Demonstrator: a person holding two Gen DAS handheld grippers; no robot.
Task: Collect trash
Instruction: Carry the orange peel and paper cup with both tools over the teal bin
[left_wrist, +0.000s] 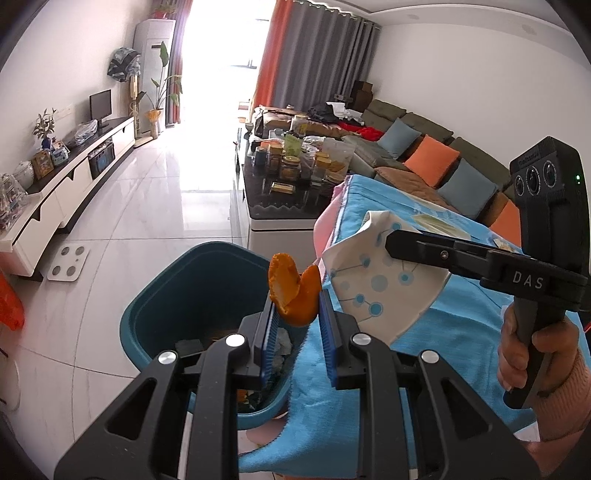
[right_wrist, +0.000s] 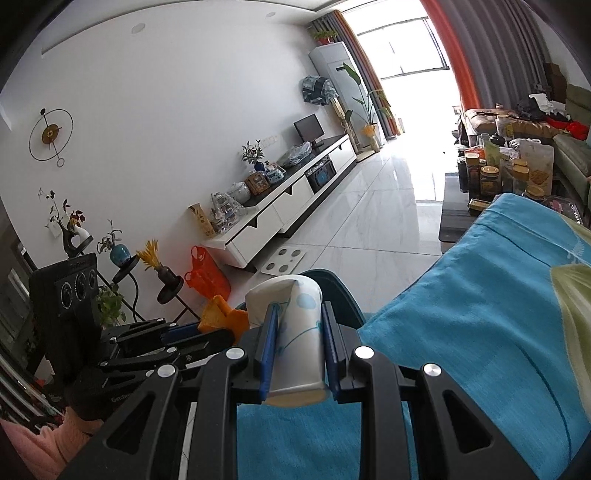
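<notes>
The left hand-held gripper (left_wrist: 295, 314) is clamped on an orange peel (left_wrist: 293, 291) just above the bin (left_wrist: 162, 295) rim, so it could drop onto the blue cloth (left_wrist: 461, 332) beside it, while the right hand-held gripper (right_wrist: 299, 325), squeezing a crumpled paper cup (right_wrist: 295, 325), might release short of the bin beyond.

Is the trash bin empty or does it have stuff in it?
Not empty: scraps lie at the bottom of the teal bin, behind the left gripper.
</notes>
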